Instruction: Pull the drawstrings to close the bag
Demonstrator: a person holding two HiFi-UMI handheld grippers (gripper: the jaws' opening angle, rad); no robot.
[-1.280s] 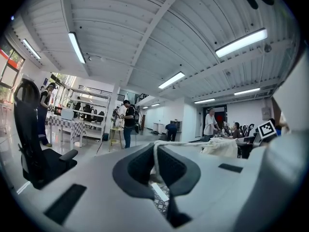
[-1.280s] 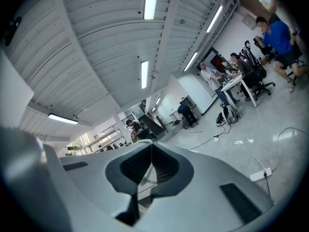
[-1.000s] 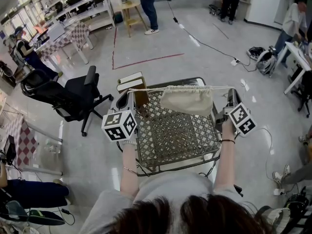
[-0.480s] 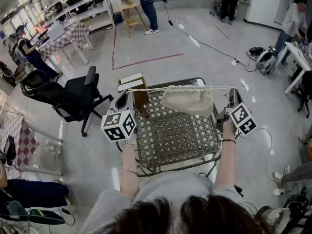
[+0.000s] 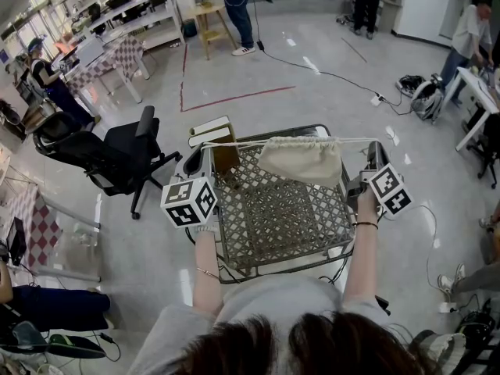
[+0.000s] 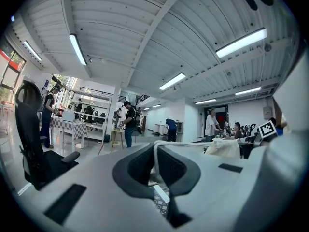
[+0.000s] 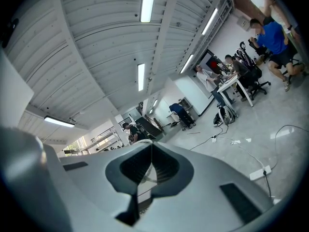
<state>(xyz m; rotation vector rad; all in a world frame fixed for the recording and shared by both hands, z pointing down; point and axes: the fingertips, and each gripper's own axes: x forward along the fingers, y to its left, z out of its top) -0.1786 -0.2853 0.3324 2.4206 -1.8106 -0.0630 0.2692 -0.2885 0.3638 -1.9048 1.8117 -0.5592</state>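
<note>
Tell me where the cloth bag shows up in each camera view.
Head view: bag, top centre, over the wire basket's far end.
Left gripper view: right of middle, beyond the left claw.
Right gripper view: not in it.
Shared landmark: the drawstring, pinched in the left claw and the right claw.

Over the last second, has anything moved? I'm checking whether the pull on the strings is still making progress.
Nothing visibly changed. The left gripper and the right gripper stay shut on the drawstrings, which run taut above the wire cart. The cloth bag hangs between them in the same place, its mouth just as gathered as before.
</note>
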